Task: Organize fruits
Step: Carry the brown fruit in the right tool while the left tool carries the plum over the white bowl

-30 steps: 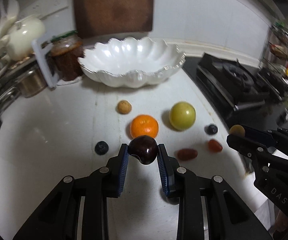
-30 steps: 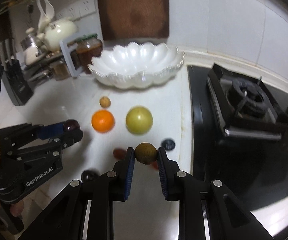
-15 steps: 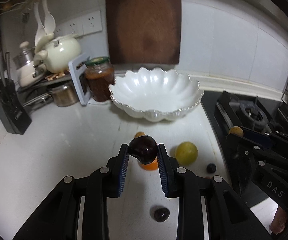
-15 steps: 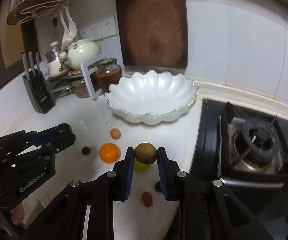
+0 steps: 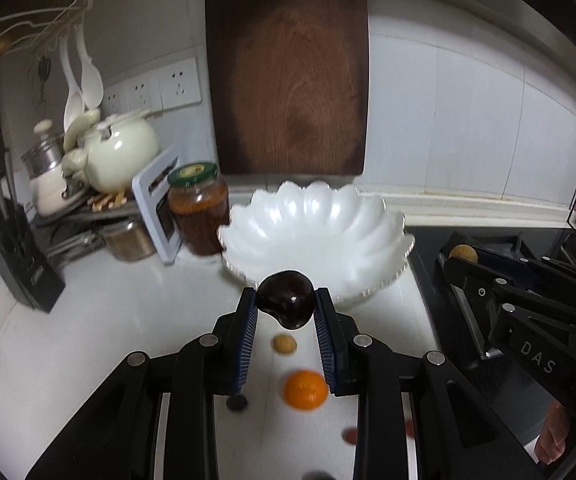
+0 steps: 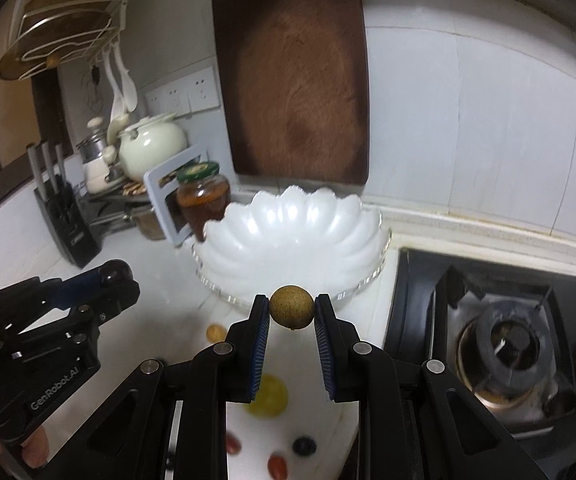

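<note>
My left gripper (image 5: pixel 286 306) points forward and tilted down at the table (image 5: pixel 88 340), fingers (image 5: pixel 248 322) nearly closed, pinching a dark plum (image 5: pixel 286 299) at the tips, held up off the table

White scalloped bowl (image 5: pixel 319 224) sits just beyond the left fingertips, plum in front of its near rim, not over the inside

My right gripper (image 6: pixel 291 310) has the same pose, angled down, fingers (image 6: pixel 262 332) nearly closed on a small brown-green round fruit (image 6: pixel 291 307), lifted clear of the table; from this view the bowl (image 6: pixel 288 236) is right ahead of the tips, fruit at its near edge

In the left view my right gripper (image 5: pixel 463 258) reaches in from the right side, level with the bowl's right rim; in the right view my left gripper (image 6: pixel 118 276) comes in from the left with the plum at its tip, and a hand (image 6: pixel 34 450) shows under its body

Below and behind the left fingers on the table: small tan fruit (image 5: pixel 284 344), orange (image 5: pixel 305 390), dark berry (image 5: pixel 236 402)

Under the right fingers: yellow-green fruit (image 6: pixel 268 396), blueberry (image 6: pixel 303 446), red oblong fruit (image 6: pixel 276 464), blurry

Jar (image 5: pixel 198 208) left of the bowl, cutting board (image 5: pixel 288 72) against the wall behind it
</note>
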Action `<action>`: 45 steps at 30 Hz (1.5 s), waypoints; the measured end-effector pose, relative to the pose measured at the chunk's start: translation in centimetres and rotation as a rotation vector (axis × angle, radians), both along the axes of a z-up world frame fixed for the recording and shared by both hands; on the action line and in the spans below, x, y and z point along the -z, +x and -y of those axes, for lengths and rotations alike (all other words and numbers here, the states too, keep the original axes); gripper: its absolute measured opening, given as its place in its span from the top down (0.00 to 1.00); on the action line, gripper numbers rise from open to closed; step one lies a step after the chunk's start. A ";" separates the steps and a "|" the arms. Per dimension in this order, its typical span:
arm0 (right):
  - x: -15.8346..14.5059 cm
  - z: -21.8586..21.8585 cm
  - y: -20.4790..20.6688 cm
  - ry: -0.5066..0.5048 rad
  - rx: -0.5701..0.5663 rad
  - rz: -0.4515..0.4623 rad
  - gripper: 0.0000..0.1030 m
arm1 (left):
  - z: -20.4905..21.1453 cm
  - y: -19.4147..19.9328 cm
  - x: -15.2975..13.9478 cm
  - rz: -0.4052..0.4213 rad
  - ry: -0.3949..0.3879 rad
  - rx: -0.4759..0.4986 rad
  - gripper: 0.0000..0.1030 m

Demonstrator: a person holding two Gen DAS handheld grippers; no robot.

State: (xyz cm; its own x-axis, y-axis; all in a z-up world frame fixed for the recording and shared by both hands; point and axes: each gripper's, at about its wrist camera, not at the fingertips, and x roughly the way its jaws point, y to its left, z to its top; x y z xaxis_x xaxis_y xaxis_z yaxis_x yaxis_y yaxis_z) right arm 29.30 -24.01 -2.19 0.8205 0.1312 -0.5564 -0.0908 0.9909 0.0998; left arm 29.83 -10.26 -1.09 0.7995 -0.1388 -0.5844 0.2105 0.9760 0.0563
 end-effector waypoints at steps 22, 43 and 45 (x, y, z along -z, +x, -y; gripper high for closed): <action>-0.6 -1.0 11.8 -0.064 0.040 -0.083 0.76 | -0.5 12.5 0.6 -0.095 0.010 0.014 0.72; 5.3 0.2 20.5 -0.055 0.029 -0.312 0.76 | 0.6 21.5 6.7 -0.311 0.055 0.014 0.72; 5.7 0.3 20.9 -0.050 0.028 -0.330 0.76 | 0.6 21.9 7.3 -0.331 0.052 0.020 0.72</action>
State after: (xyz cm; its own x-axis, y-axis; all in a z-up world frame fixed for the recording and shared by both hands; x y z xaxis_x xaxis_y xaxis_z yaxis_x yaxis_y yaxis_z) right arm 50.20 -24.28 -7.87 0.5981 0.0768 -0.7977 -0.0343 0.9969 0.0703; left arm 51.72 -10.86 -8.36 0.5623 -0.1152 -0.8189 0.2446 0.9691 0.0316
